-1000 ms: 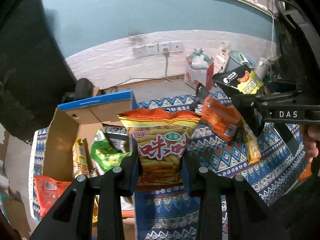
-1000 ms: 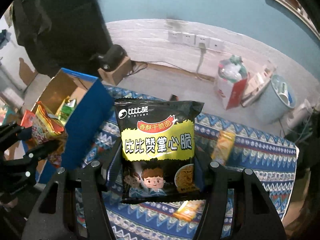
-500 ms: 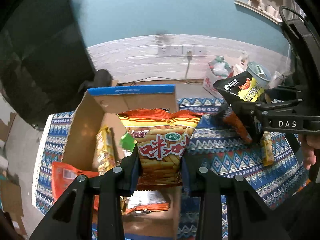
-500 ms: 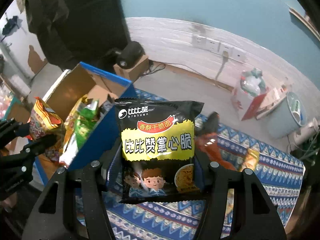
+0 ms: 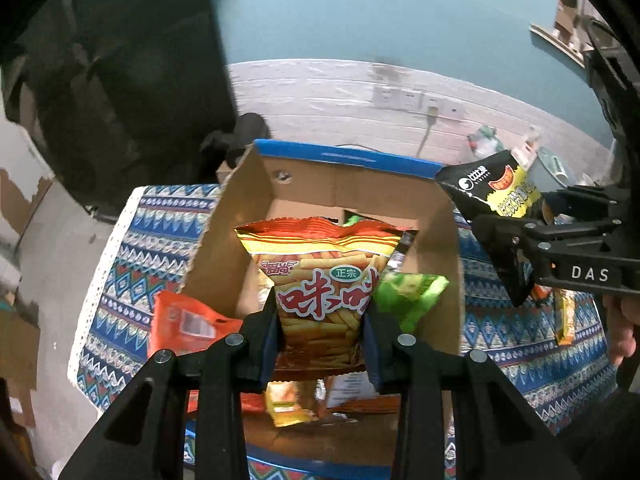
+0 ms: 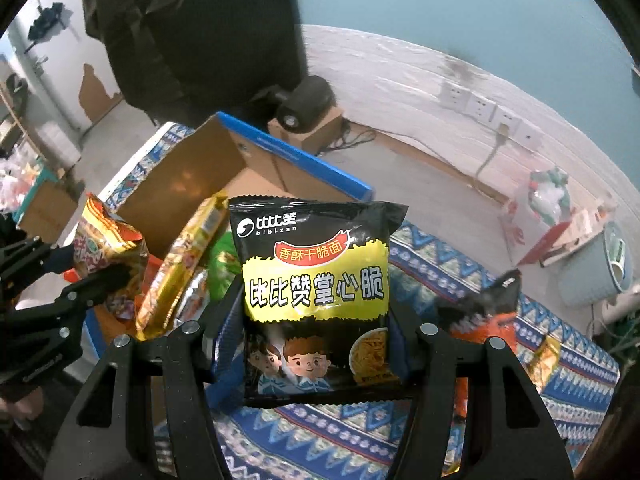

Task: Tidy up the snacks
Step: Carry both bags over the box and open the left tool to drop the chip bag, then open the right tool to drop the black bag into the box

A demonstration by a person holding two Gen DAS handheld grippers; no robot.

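Snack delivery under way, both packets held above the drop-off and not yet let go. Left gripper (image 5: 322,332) clenched on the orange-and-red chip bag (image 5: 322,276), fingers (image 5: 268,338) pinching its lower half; bag upright, hanging over the open cardboard box (image 5: 352,184), right above the packets already inside, among them a green packet (image 5: 408,292) at 3 o'clock of the bag. Right gripper (image 6: 316,344) grasping the black-and-yellow noodle snack packet (image 6: 316,296) by its sides, held above the patterned cloth (image 6: 440,276) near the box's blue-edged wall, at 3 o'clock of the left hand's bag in the left wrist view. Loose orange packet (image 6: 484,328) and small yellow packet (image 6: 544,360) lying on the cloth at 3 to 4 o'clock, waiting.

Next, probably: lower the chip bag a little into the box and release, then bring the black packet across the rim, clear of the left gripper, and drop it beside the green one.
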